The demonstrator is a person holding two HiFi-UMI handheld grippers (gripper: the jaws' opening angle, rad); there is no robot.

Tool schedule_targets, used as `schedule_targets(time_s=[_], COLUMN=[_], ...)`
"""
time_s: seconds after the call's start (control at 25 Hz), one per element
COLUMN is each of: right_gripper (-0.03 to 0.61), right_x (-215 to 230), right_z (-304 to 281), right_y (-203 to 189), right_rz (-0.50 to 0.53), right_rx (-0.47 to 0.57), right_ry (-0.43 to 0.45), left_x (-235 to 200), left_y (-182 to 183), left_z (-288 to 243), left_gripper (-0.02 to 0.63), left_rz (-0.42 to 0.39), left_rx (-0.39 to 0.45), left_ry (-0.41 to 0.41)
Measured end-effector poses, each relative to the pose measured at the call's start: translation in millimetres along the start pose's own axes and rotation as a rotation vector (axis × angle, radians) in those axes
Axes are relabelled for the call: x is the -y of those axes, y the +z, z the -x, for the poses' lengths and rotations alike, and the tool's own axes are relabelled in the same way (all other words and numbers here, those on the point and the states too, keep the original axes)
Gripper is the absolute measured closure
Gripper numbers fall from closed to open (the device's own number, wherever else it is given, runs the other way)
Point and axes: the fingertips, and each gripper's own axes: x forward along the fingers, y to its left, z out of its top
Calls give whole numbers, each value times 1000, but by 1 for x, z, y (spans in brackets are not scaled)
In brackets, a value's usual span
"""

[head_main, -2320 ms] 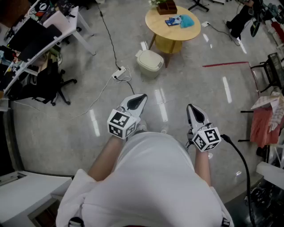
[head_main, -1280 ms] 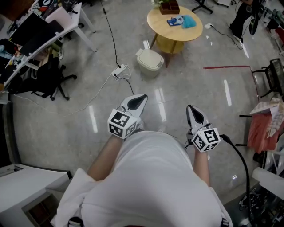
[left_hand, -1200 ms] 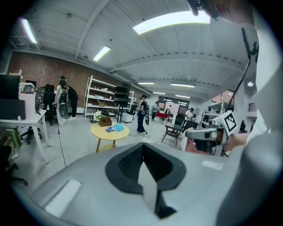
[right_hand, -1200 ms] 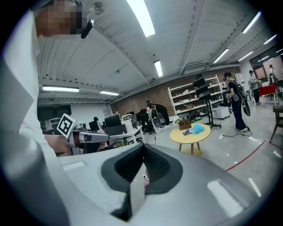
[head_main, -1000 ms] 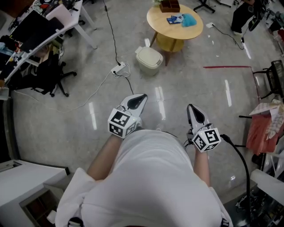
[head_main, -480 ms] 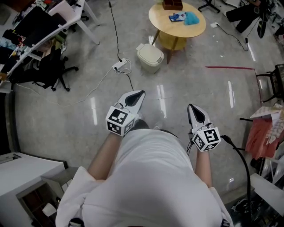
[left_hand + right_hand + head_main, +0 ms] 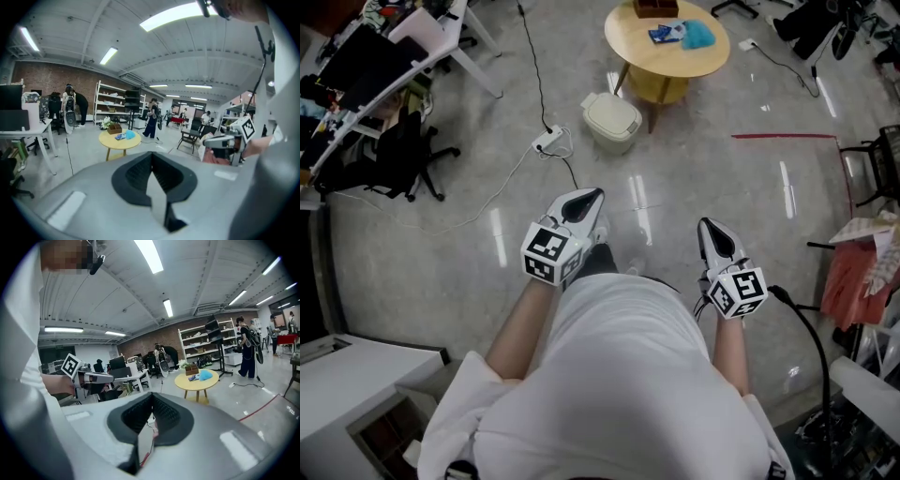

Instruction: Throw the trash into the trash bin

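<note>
Trash (image 7: 697, 34), a crumpled light-blue piece with a darker blue packet (image 7: 665, 34) just beside it, lies on the round wooden table (image 7: 712, 61) far ahead of you, near a brown box (image 7: 654, 7) at the table's far edge. The trash bin (image 7: 613, 120), pale with its lid down, stands on the floor just beside the table, on its left. A white power strip (image 7: 547, 141) with its cable lies on the floor near the bin. You hold both grippers in front of your body, well apart from table and bin alike, and both point toward them. Your left gripper (image 7: 589, 195) has its jaws pressed together with nothing between them; its own view shows the two pads meeting along one seam, with the table beyond. Your right gripper (image 7: 706, 226) is likewise fully closed and empty. A red line (image 7: 783, 136) marks the floor to the right of the table.
</note>
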Motion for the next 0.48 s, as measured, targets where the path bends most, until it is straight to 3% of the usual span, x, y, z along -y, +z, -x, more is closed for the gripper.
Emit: schedule_targets(time_s=[0.48], right_gripper=[577], right_x=[4], right_z=[-64], right_y=[29], right_rz=[-10], right_rx=[29], right_ry=[-38], left_x=[-52], left_y=[17], left_z=[-38], left_gripper=[611], left_rz=[-27], left_rx=[-33], left_ry=[-80])
